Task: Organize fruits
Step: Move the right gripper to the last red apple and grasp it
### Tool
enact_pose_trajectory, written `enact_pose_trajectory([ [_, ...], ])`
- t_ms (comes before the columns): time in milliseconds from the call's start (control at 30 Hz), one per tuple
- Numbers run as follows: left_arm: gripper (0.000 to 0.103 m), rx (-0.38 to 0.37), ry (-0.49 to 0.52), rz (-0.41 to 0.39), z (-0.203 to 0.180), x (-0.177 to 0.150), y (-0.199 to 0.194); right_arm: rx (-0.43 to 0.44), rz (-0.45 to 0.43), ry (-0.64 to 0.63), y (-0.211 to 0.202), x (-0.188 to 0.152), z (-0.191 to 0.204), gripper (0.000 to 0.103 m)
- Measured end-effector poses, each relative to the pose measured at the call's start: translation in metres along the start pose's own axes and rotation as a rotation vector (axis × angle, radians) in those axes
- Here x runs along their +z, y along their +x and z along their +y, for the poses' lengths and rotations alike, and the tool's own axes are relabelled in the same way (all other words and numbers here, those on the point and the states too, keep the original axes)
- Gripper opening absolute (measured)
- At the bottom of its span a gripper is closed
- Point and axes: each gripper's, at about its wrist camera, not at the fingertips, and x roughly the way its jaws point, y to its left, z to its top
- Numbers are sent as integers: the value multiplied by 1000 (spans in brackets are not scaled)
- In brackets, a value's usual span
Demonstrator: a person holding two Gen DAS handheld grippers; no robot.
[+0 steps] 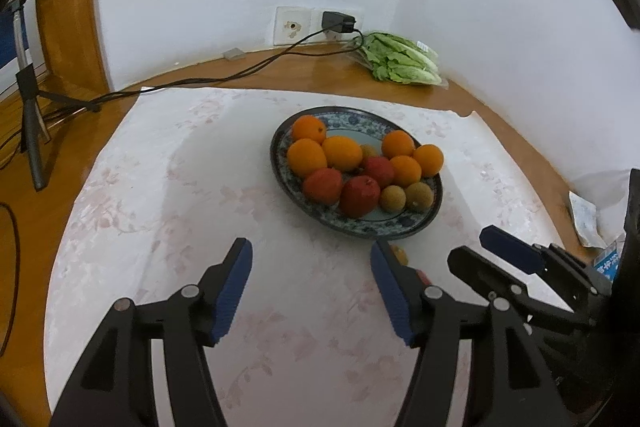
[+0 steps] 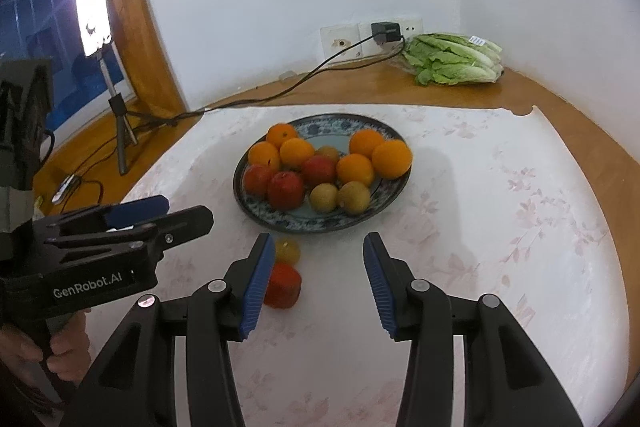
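Two sets of tongs hover low over the white cloth on the counter (image 2: 540,99), and neither one is holding anything. Left tongs (image 1: 311,285) stand fairly wide with only bare cloth between the blue pads. Right tongs (image 2: 319,281) sit a bit narrower, also empty.

Most of the fruit is already piled on the blue patterned plate (image 2: 396,187): oranges at the back and sides, red ones in the middle, a few small brownish-yellow ones up front. What's left out is a red fruit (image 2: 282,287) and a small yellow fruit (image 2: 288,251), both on the cloth just short of the plate's near rim, yellow one closer to the plate.

Key bit: in the right wrist view, both strays lie just inside the left pad, the red one partly hidden behind it, so they're off to the left of the gap's centre rather than square in it. From the left wrist view they peek out behind the right pad, so outside that gap. Right tongs look like the better placed pair, needing a small shift left before closing. Red one is roundish, no real long axis to worry about.

A bag of lettuce (image 2: 452,61) sits in the far corner, not involved.
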Motion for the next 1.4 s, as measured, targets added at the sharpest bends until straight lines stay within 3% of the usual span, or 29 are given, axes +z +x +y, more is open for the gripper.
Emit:
enact_pose_trajectory([
  [367,65,41,-35,17,13,-9,-1,10,69,-12,14,-11,11,47],
  [933,65,48,-40,31,18,-10,4,29,144,-22,40,-16,21,47],
  [1133,65,51,-38,38,17,-11,7,32,151,-23,46,-16,22,34],
  [1400,65,55,-37,46,12,-10,11,40,149,-11,42,-17,17,33],
])
